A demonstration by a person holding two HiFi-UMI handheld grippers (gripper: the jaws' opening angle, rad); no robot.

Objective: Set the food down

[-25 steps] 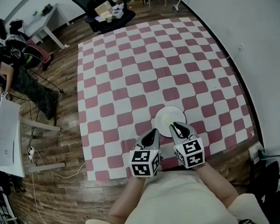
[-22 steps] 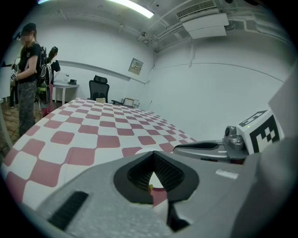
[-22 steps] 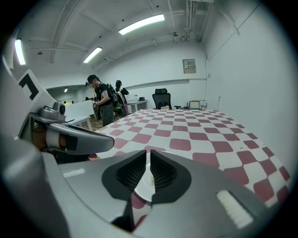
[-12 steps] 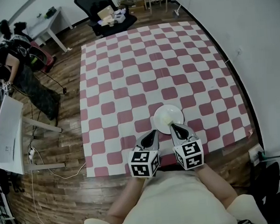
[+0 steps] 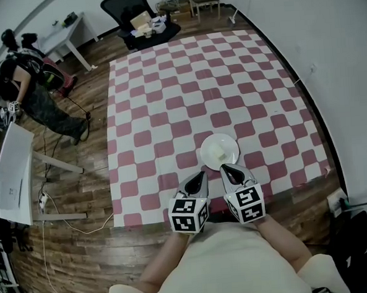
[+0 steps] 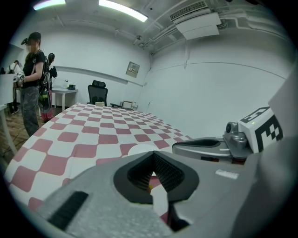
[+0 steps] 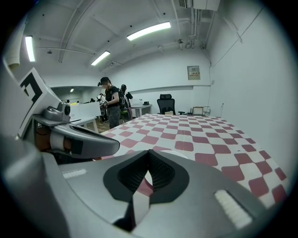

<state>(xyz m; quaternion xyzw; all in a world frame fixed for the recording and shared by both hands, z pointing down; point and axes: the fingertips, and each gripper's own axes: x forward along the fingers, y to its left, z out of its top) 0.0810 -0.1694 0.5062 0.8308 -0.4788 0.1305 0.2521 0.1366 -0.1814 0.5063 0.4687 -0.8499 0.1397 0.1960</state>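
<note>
A white plate (image 5: 220, 151) lies on the red-and-white checked cloth (image 5: 168, 100), near its front edge. A small pale piece of food (image 5: 217, 152) rests on the plate. My right gripper (image 5: 227, 169) is shut and empty, its tip just short of the plate's near rim. My left gripper (image 5: 201, 174) is beside it to the left, also shut and empty. In the left gripper view the shut jaws (image 6: 151, 155) point at the plate (image 6: 139, 149). In the right gripper view the gripper (image 7: 149, 153) has the plate's rim (image 7: 176, 153) just past it.
The cloth's front edge (image 5: 194, 211) runs just under the grippers, with wood floor (image 5: 84, 242) beyond it. A person (image 5: 25, 90) stands at the far left by a white table (image 5: 14, 171). A black chair (image 5: 132, 16) is at the far end, and a white wall (image 5: 340, 71) lies to the right.
The right gripper's jaws have closed and its tip has drawn back off the plate's rim. Both grippers now sit slightly nearer the person. The food stays on the plate.
</note>
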